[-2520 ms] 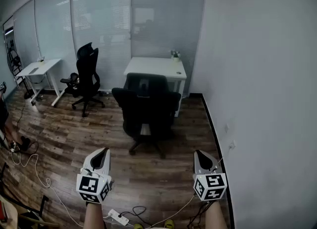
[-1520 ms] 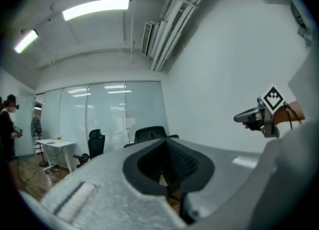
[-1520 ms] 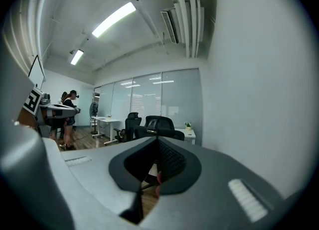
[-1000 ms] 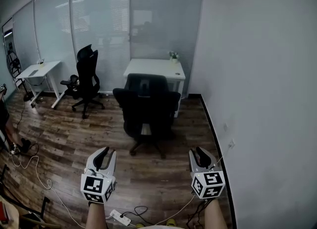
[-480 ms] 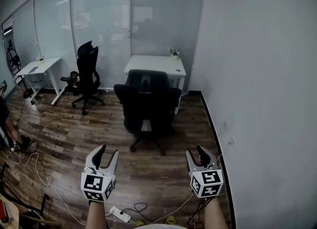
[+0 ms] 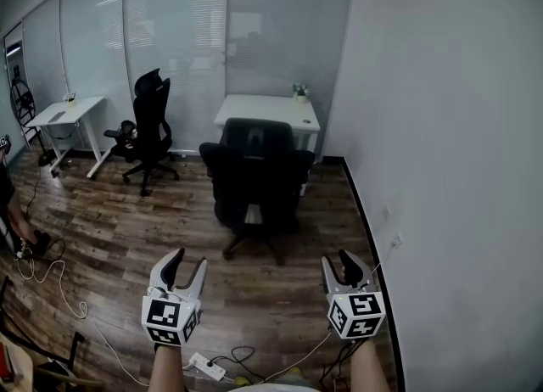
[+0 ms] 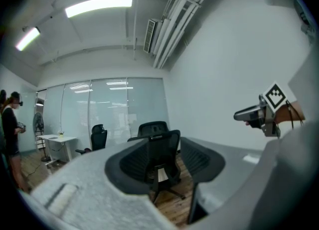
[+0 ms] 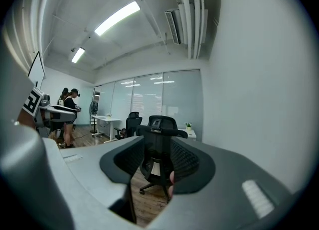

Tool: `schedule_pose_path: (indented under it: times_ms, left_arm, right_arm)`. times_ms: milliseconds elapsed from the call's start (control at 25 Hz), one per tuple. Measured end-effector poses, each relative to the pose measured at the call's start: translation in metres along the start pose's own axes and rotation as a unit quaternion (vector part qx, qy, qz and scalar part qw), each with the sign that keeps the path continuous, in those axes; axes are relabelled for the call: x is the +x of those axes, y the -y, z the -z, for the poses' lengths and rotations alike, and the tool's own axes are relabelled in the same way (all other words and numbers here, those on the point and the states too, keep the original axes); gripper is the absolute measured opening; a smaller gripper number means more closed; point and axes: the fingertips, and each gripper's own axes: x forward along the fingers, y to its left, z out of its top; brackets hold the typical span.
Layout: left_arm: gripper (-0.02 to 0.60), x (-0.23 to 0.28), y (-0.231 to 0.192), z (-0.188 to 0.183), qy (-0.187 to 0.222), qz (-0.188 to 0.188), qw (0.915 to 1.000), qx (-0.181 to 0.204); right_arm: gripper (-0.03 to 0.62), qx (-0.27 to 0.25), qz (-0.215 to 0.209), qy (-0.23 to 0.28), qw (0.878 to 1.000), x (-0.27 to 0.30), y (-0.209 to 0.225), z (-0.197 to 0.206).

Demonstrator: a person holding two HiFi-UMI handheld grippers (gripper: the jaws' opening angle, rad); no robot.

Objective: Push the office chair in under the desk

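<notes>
1. Wood-plank floor (image 6: 127,229) runs to frosted glass partitions (image 6: 178,51) and a plain white wall (image 6: 441,127).
2. One small pot (image 6: 300,93) holding a green plant stands at the far right of the white corner worktop (image 6: 267,114).
3. Two black, high-backed chairs on wheeled bases: the office chair (image 6: 254,182) stands just in front of the corner worktop with its back to the camera, not tucked under. The second chair (image 6: 144,131) stands near a second white worktop (image 6: 64,114) at the left.
4. Two grippers, each with a marker cube, are held well apart from the office chair. The left gripper (image 6: 187,261) has its jaws opening, with nothing between them. The right gripper (image 6: 337,261) has its jaws spread and empty.
5. One white power strip (image 6: 208,367) lies on the floor among thin cables.
</notes>
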Motion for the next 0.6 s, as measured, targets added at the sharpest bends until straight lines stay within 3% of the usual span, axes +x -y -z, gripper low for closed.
schedule_pose_path:
  times_ms: [600]
  left_arm:
    - [0.195,0.006,-0.019,0.015,-0.001,0.026,0.9997,0.002]
  right_arm:
    - [0.161,-0.01,0.005,-0.008,1.0,0.014,-0.025,0.009]
